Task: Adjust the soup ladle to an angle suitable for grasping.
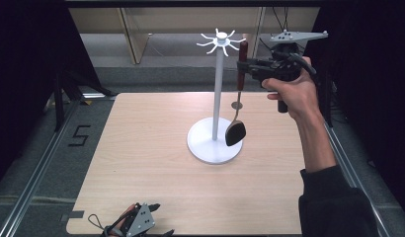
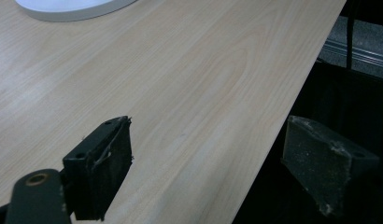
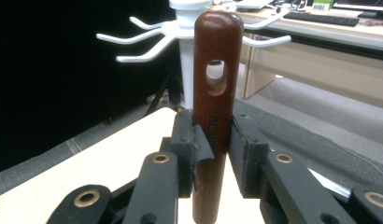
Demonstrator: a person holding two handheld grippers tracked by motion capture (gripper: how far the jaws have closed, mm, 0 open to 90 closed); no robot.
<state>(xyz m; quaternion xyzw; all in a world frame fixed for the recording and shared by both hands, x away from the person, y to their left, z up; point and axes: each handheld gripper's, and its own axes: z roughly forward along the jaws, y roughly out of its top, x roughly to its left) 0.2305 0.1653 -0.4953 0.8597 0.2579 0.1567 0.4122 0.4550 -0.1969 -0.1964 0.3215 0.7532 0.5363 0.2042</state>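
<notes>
Right gripper (image 3: pixel 213 154) pinches the ladle's brown handle (image 3: pixel 216 70), raised beside the white hook stand (image 1: pixel 219 94) near the table's (image 1: pixel 141 163) far edge, hanging hole not yet on a hook; left gripper (image 2: pixel 208 172) rests spread, empty, at the near edge.

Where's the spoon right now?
High view, right of centre: the spoon hangs upright in the right gripper, beside the white rack, handle top near its hooks.
</notes>
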